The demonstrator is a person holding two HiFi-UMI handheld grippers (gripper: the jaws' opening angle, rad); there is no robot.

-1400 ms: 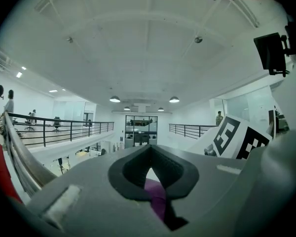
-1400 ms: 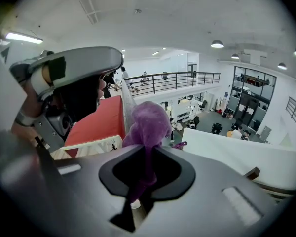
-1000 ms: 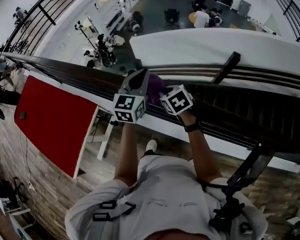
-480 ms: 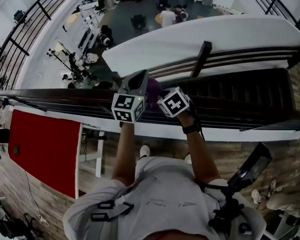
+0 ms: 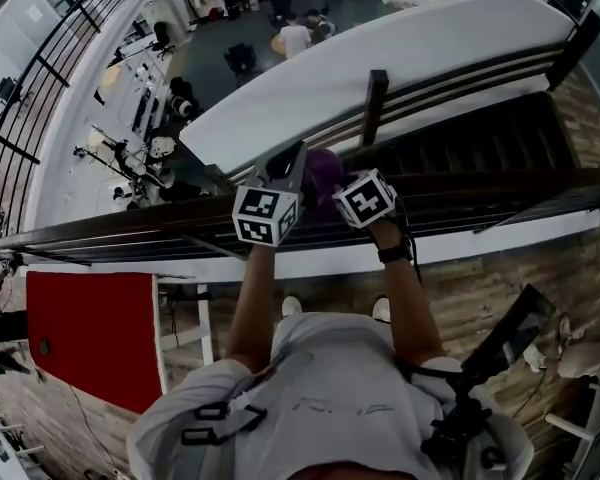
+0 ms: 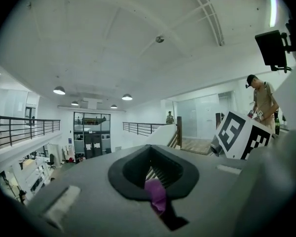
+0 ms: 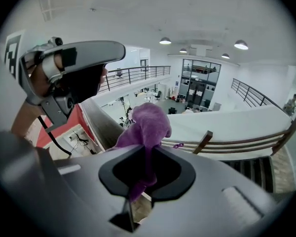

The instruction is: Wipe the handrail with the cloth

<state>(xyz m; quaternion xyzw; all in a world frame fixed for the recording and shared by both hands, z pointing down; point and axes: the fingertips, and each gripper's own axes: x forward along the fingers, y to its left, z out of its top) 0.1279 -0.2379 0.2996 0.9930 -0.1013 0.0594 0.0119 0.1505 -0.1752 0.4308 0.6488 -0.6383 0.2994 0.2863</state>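
Left hand-held gripper (image 6: 156, 194) and right hand-held gripper (image 7: 138, 184) both pinch one purple cloth (image 7: 148, 125) at one handrail (image 5: 110, 238).

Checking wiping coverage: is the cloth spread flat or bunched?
Bunched: the cloth stands as a crumpled lump pinched in the right tongs, not laid flat.

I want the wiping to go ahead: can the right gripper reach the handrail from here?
Probably yes. The right gripper, shut on the purple cloth, hangs right over the dark handrail with nothing between. The left gripper also pinches the cloth, which might hinder a sweep.
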